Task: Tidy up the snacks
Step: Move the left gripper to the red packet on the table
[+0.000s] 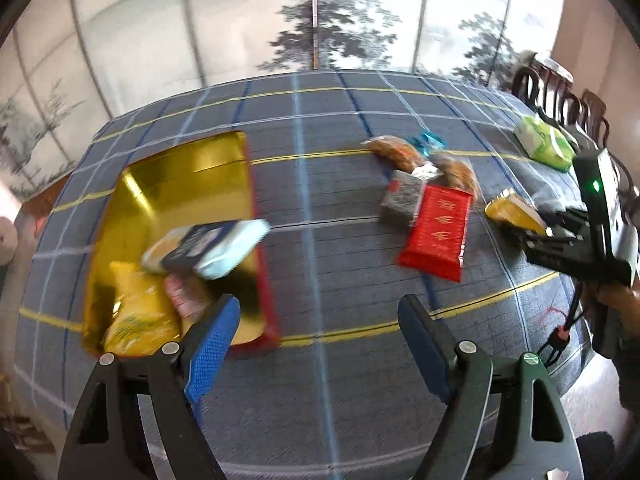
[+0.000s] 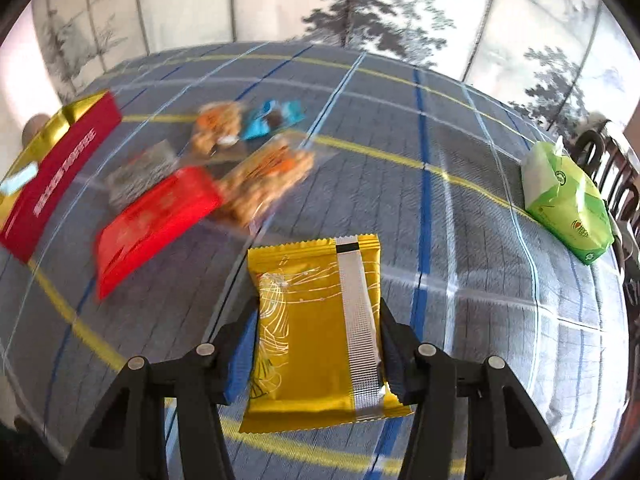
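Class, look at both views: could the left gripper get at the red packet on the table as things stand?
Probably yes. The left gripper is open and empty, and only bare tablecloth lies between it and the red packet.

Counts, table (image 2: 480, 200) top:
- Gold-lined box (image 1: 180, 184): one, ahead-left of left gripper (image 1: 320, 340). Inside: three packets.
- Loose snacks ahead of right gripper (image 2: 316, 344): two peanut bars, one red pack (image 2: 152, 220), one grey, one blue.
- Gold packet (image 2: 316, 320) between its fingers: one.
- Green tissue pack (image 2: 568, 208): one, far right.
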### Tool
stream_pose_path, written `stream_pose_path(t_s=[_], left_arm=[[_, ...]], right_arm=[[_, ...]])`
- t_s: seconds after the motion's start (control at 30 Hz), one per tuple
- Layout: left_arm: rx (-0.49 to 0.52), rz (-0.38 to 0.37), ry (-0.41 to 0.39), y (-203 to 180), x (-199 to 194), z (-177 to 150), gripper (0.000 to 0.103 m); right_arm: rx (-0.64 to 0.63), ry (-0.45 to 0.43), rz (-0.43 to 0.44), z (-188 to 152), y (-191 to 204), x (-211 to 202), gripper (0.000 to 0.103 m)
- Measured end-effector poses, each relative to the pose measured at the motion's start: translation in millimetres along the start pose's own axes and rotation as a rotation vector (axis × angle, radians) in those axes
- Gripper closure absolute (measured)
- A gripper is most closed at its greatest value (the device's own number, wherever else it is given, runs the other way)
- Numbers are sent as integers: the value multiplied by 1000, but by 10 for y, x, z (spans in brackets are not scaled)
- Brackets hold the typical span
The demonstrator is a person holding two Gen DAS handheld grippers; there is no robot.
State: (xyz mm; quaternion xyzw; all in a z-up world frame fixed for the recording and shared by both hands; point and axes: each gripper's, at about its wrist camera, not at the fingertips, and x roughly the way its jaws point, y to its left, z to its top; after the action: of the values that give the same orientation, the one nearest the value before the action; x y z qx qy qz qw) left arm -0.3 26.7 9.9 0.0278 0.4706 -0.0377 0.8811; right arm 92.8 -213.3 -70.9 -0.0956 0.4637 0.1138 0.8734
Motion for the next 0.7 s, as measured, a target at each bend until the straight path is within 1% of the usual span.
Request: stream_pose_path(t_s=[0.13,0.27,0.4,0.5,0.57,0.63,0.7], left_arm=[[30,-49,15,-203,138,62,24],[74,-64,-7,-389,217,140,24],[94,-108,-7,-534,355,202,24],[114,-122,-2,-623,452,253,24],[144,-132,-7,-696,515,280,24],[164,-138,4,-748,582,310,24],[175,-150,14,-798,652,347,24]], right_arm=[[36,-45,-7,88,-110,87,48],[47,-76,-23,139,-200,149,48],[61,-89,-25,179,-313,195,48],[73,-94,-32,185,-409,210,48],[81,-99,-35,182,-464,218,48],[103,-104,-20,168,-523,224,48],[112,-103,-24,168,-555,231,48]])
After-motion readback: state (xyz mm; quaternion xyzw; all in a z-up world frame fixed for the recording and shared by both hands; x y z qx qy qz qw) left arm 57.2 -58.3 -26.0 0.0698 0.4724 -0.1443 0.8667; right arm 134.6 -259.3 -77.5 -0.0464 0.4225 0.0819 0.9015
